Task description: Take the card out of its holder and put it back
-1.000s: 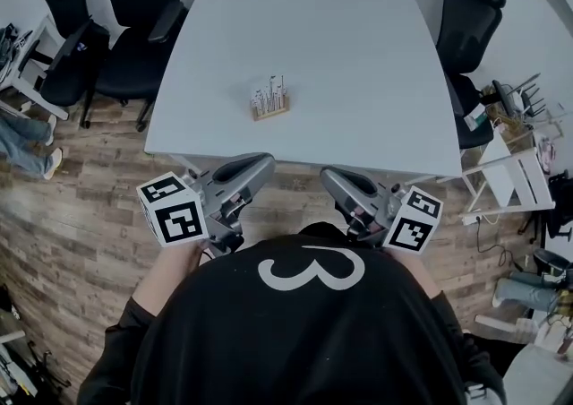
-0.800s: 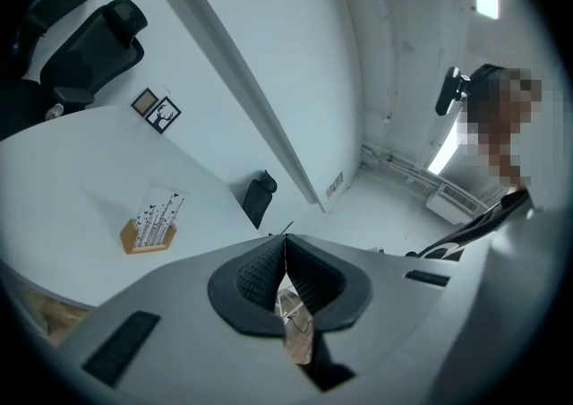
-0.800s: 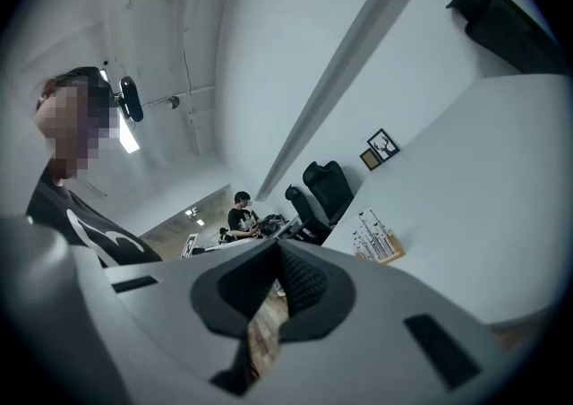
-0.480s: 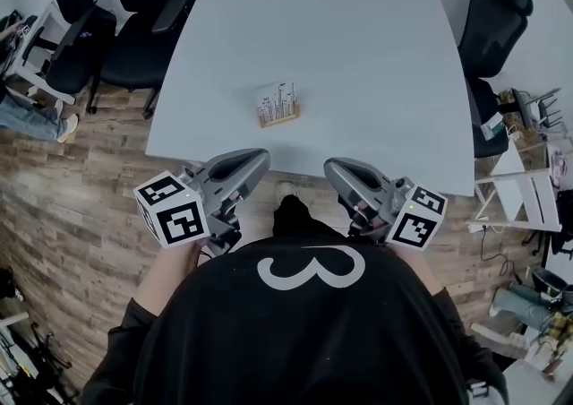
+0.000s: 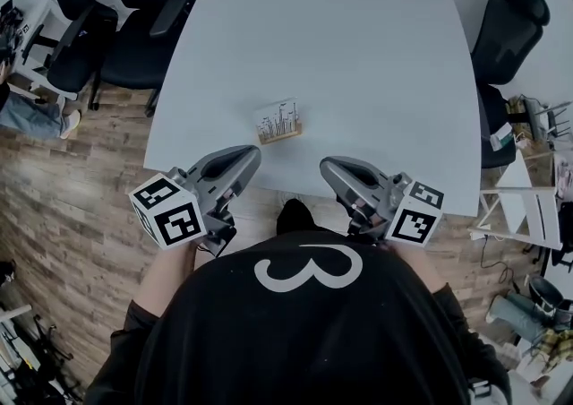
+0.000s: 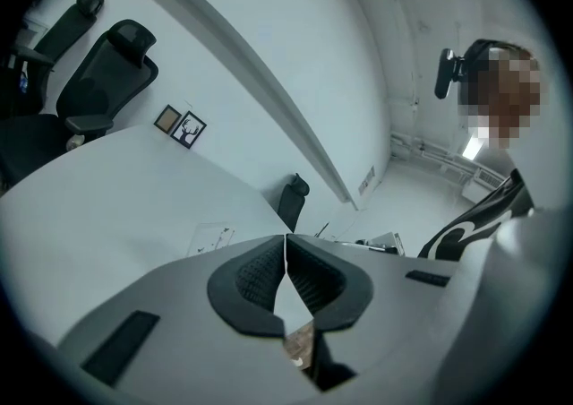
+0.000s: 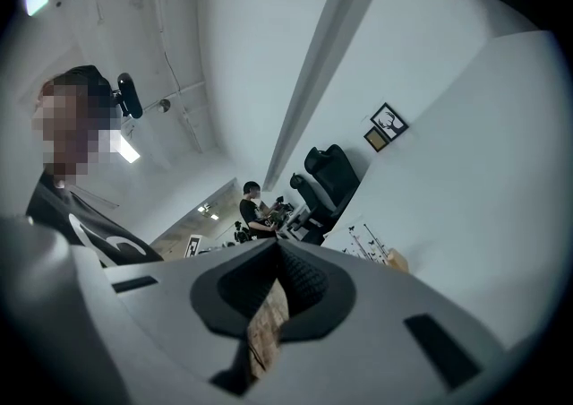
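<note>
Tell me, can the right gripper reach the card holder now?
Probably yes: nothing stands between the right gripper and the card holder on the table, though its shut jaws must open first.

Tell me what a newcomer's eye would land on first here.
The big white table fills the head view, with a small wooden card holder full of upright cards close to its near edge. Below it, the left claw and right claw, bearing black-and-white marker cubes, hang short of the table before the person's chest, both shut and empty. Black office chairs flank the table.
</note>
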